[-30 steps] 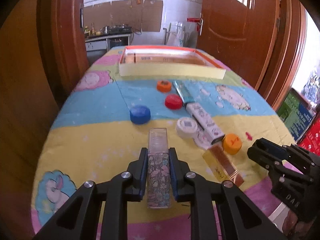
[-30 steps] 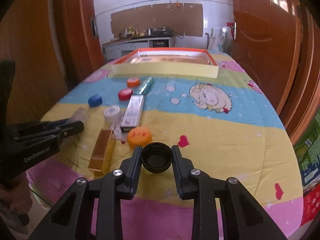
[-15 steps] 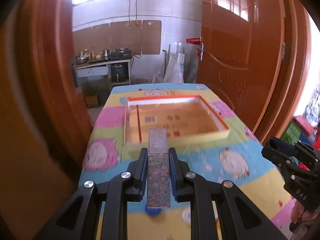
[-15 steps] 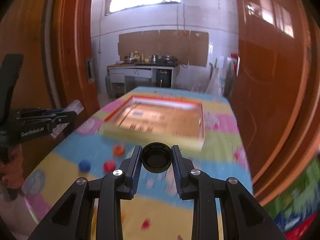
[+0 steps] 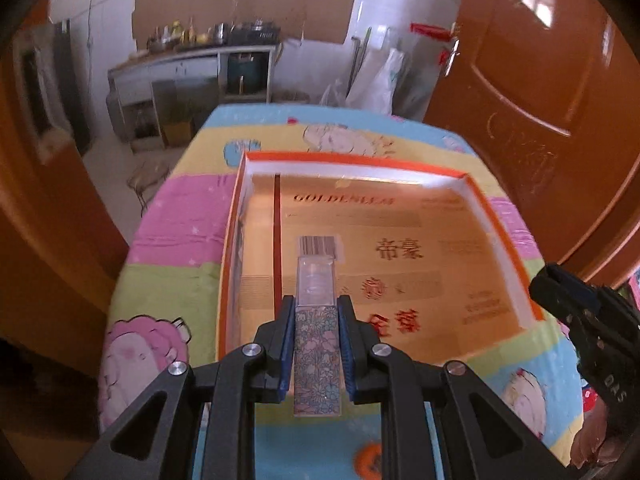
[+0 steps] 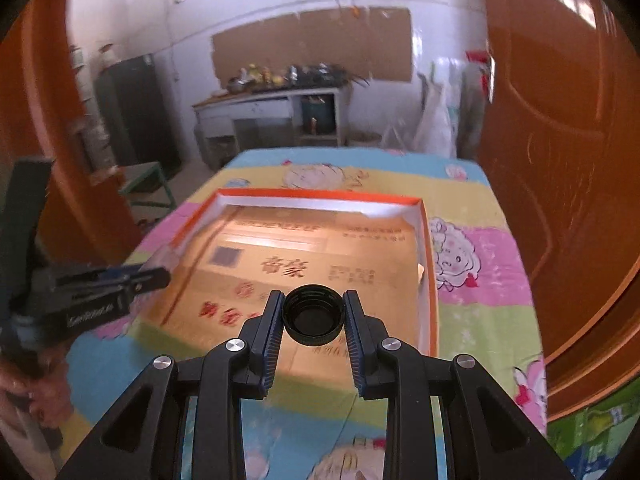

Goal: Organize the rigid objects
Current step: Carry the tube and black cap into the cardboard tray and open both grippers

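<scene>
Open from above over shallow box (image 5: 496, 240), floor bare inside; hemmed by low orange walls and wooden doors (image 6: 560, 160) alongside.

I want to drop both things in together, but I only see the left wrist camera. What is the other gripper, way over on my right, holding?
Observer: The right gripper is shut on a black bottle cap.
Child: Which way is the cap turned?
Observer: Its hollow, threaded side faces the right wrist camera.
Child: Is it over the box?
Observer: It looks so. In the right wrist view the cap hangs over the near right part of the orange-rimmed tray, just inside its right wall.
</scene>
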`<state>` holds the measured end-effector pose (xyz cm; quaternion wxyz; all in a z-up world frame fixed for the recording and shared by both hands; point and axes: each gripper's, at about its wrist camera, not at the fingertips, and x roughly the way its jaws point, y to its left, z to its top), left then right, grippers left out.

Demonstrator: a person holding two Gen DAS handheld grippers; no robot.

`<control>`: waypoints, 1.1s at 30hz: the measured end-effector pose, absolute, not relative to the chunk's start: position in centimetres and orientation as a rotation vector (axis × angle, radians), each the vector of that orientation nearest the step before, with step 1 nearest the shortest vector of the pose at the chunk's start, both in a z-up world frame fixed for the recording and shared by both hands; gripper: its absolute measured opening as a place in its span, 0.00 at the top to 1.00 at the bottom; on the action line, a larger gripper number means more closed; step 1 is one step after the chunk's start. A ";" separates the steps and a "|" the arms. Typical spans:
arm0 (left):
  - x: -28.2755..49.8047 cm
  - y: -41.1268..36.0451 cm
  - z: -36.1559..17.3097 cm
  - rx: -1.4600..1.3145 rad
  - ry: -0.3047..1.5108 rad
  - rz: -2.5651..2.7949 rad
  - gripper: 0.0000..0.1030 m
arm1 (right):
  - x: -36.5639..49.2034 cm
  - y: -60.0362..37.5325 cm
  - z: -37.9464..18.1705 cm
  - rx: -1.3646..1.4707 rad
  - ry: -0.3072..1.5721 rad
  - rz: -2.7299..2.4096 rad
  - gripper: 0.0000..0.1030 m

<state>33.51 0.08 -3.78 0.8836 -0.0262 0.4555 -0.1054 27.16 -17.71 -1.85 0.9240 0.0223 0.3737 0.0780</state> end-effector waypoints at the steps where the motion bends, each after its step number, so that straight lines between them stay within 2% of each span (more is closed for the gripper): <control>1: 34.0 0.2 -4.4 -0.062 0.960 -0.218 0.80 | 27.9 -17.7 -2.4 0.048 0.777 0.148 0.71; 11: 37.0 0.6 -7.7 -0.109 0.997 -0.174 0.80 | 31.8 -16.7 -6.6 0.017 0.846 0.086 0.71; 25: 35.8 -1.2 -8.5 0.063 0.910 -0.146 0.77 | 32.3 -16.7 -8.3 -0.018 0.883 0.062 0.70; 28: 35.6 -0.8 -8.6 0.036 0.896 -0.179 0.64 | 32.5 -16.9 -8.8 -0.036 0.897 0.039 0.70; 30: 35.5 -1.3 -8.6 0.057 0.909 -0.223 0.53 | 32.5 -17.1 -9.0 -0.036 0.898 0.031 0.67; 31: 35.6 -1.7 -8.6 0.069 0.912 -0.239 0.43 | 32.5 -17.1 -9.0 -0.035 0.897 0.028 0.64; 32: 35.5 -2.1 -8.7 0.086 0.913 -0.252 0.35 | 32.5 -17.2 -9.0 -0.034 0.895 0.023 0.55; 33: 35.4 -2.5 -8.8 0.100 0.909 -0.252 0.33 | 32.4 -17.3 -9.0 -0.031 0.892 0.021 0.46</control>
